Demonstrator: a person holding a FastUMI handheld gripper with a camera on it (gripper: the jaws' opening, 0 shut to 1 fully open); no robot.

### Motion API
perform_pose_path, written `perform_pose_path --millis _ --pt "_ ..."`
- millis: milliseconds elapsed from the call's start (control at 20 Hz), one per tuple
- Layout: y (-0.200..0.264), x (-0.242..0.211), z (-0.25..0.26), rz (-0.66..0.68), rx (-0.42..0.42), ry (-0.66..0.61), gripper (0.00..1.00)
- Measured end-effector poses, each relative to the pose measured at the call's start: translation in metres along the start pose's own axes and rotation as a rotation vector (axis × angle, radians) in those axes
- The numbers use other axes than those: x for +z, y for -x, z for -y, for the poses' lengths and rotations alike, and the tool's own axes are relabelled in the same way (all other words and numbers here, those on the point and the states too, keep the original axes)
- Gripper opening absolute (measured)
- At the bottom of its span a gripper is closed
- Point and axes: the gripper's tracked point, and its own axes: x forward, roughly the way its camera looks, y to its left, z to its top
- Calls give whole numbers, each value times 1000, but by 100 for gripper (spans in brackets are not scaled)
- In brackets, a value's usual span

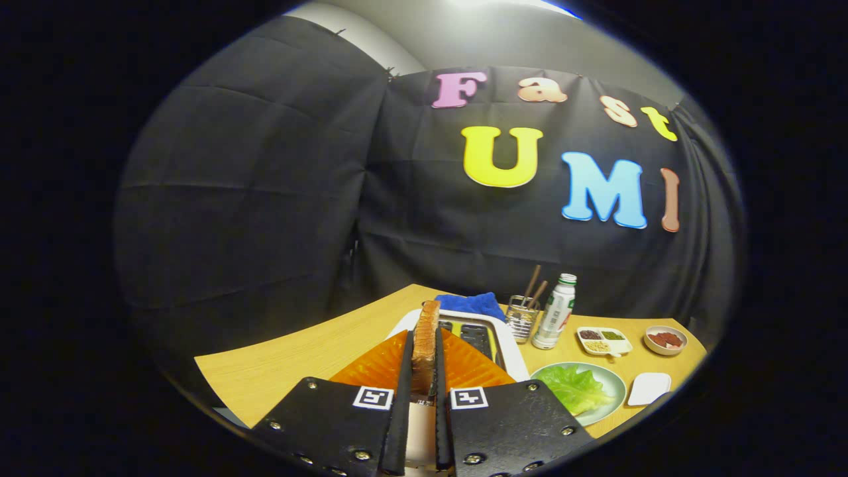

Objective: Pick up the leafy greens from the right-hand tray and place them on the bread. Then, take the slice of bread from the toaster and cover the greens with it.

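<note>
My gripper (424,339) is shut on a toasted slice of bread (429,315), which stands on edge between the two fingers and rises past their tips. The white toaster (507,344) with its dark slots lies just beyond and slightly to the right of the fingers, below the slice. The leafy greens (575,387) lie on a pale green plate (616,384) to the right of the fingers. Whether bread lies under the greens I cannot tell.
An orange ribbed tray (374,364) sits under the fingers on the wooden table (298,364). Behind the toaster are a blue cloth (472,303), a wire holder with chopsticks (523,319) and a bottle (555,313). Further right stand a divided dish (604,339), a small bowl (666,339) and a white dish (649,388).
</note>
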Motion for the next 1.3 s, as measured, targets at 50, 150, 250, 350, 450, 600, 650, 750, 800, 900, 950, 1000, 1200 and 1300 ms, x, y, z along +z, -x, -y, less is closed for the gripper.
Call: perform_pose_path --millis 50,150,250,350,450,600,650,750,800,900,950,1000,1200,1300 --pt "-6 -2 -2 0 13 -7 19" --pt "-5 0 -8 4 48 -30 13" --pt "-3 3 -6 13 56 -30 13" --pt "-1 3 -4 20 49 -2 7" --pt "0 2 -7 24 68 6 7" --pt "-2 3 -7 29 98 12 2" --pt "-1 3 -7 30 102 0 2" --pt "1 6 -4 29 109 -15 2" --pt "2 11 -2 33 114 -24 2" --pt "9 24 3 59 116 -43 2" --pt "14 29 5 71 121 -52 2" --pt "17 35 8 83 121 -54 2" --pt "33 58 23 151 108 -86 2" --pt "39 70 29 178 103 -84 2"
